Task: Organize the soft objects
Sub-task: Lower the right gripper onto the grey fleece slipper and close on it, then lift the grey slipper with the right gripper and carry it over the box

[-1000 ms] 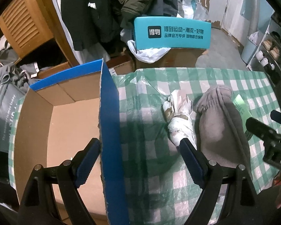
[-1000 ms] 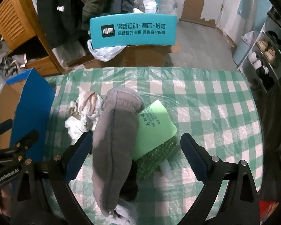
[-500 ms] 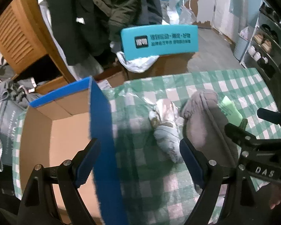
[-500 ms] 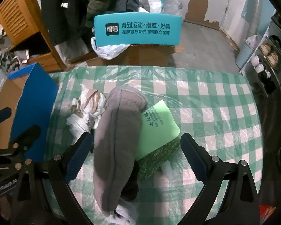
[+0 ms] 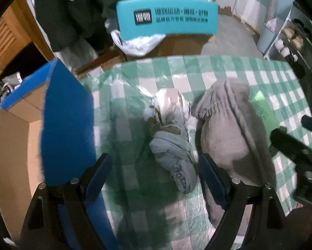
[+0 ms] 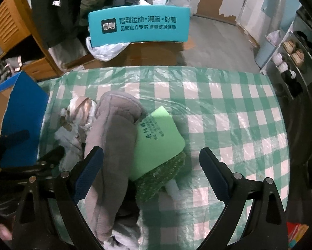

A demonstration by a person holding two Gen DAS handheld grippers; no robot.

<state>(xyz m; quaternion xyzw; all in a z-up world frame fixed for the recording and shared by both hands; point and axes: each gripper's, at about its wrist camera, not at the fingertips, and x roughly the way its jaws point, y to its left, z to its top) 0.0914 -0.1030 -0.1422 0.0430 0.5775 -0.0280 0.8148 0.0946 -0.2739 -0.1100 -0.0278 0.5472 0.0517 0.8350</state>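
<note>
Here both grippers hang over a table covered with a green-and-white checked cloth point(image 6: 229, 108) under clear plastic, and neither one grips anything. The left gripper point(image 5: 154, 166) has its jaws spread wide, with the near end of a crumpled pale bundle point(image 5: 172, 137) — white and light blue cloth with brownish patches — lying between its blue-padded fingers point(image 5: 97, 175) but not clamped. The left wrist view is blurred, so I cannot tell what kind of item the bundle is. Just right of it, touching along its side, lies a long grey fleece piece point(image 5: 231, 129) with a gathered cuff at the far end; the right finger of that gripper sits at its near edge.

The right gripper point(image 6: 151, 166) is likewise released, jaws well apart, poised above the grey fleece piece point(image 6: 112, 141) and a green card point(image 6: 158, 137) printed with dark characters. The card rests on a green scrubby pad point(image 6: 164, 177), partly tucked against the fleece. A small white object pokes out at the pad's near side — too small to identify.

At the left edge of the table stands an open cardboard box point(image 5: 66, 120) with a blue outer face, its brown interior showing. Beyond the table a teal sign point(image 6: 139, 26) with Chinese lettering stands over brown cartons, dark coats hanging behind it.
</note>
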